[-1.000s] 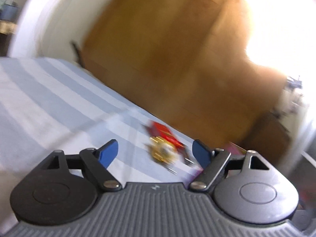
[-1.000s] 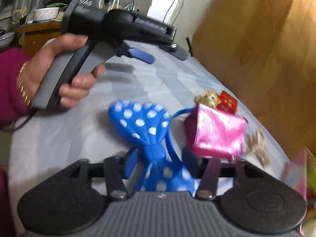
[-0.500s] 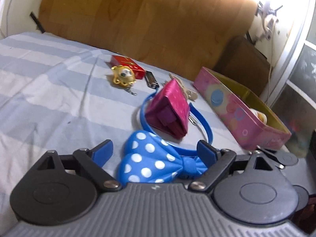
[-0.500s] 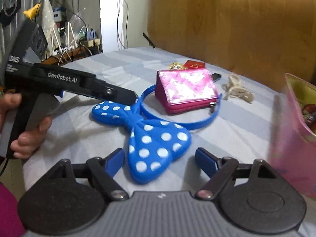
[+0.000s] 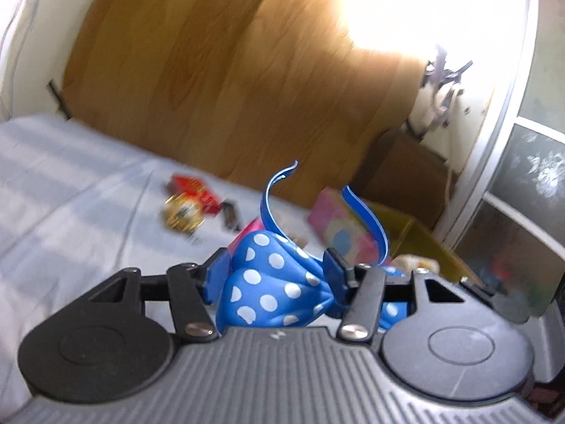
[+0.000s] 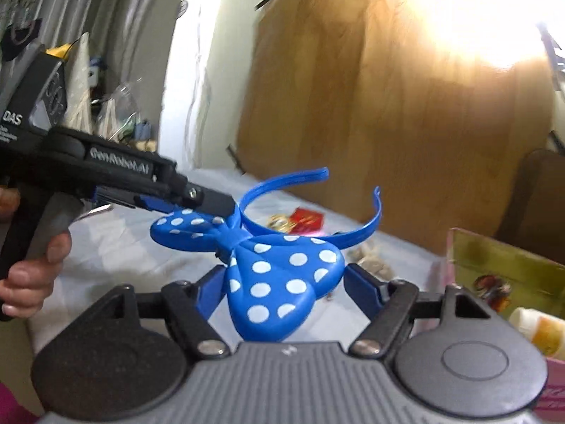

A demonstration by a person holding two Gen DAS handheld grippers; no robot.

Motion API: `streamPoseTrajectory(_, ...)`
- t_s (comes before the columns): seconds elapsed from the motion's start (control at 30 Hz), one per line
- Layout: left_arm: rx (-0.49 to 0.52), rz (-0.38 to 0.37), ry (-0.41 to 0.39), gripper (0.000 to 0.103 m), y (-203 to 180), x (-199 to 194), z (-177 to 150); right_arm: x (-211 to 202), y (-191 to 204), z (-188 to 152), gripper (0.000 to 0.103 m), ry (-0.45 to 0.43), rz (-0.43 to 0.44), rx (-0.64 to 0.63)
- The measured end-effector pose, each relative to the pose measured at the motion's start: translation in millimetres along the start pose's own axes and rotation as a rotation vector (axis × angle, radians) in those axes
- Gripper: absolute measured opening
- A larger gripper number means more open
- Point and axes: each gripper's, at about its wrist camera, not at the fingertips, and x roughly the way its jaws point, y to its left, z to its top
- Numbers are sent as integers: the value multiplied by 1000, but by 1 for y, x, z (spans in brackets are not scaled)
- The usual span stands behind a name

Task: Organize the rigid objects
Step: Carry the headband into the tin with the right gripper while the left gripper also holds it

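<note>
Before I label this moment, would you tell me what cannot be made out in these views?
Left wrist view: gold trinket and red box, smeared by motion blur.
Right wrist view: pink tin, cut off by the right edge.
Right wrist view: pale object, partly behind the bow headband.
Both views: headboard top, lost in glare.

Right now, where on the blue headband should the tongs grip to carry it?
Grip the dotted bow, one lobe per side, coming in from its outer ends across each lobe's width. The lobes are broad and stiff-looking; the band is a thin open arc up behind, likely to twist. The left tongs and right tongs have just been closing, each with a lobe between.
</note>
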Motion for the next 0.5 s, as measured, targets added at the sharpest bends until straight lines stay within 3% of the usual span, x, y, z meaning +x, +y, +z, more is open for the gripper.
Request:
streamPoseTrajectory(0.27,128,-149,61,59,-77,89,18,-16,-80,-9,74,7,-186,95)
streamPoseTrajectory(0.4,120,-220,155,59,-114,149,16,-16,-136,-17,75,69,-273,149)
streamPoseTrajectory(0.5,124,-234,214,59,-138,187,13,-12,-177,-23,75,122,-298,222)
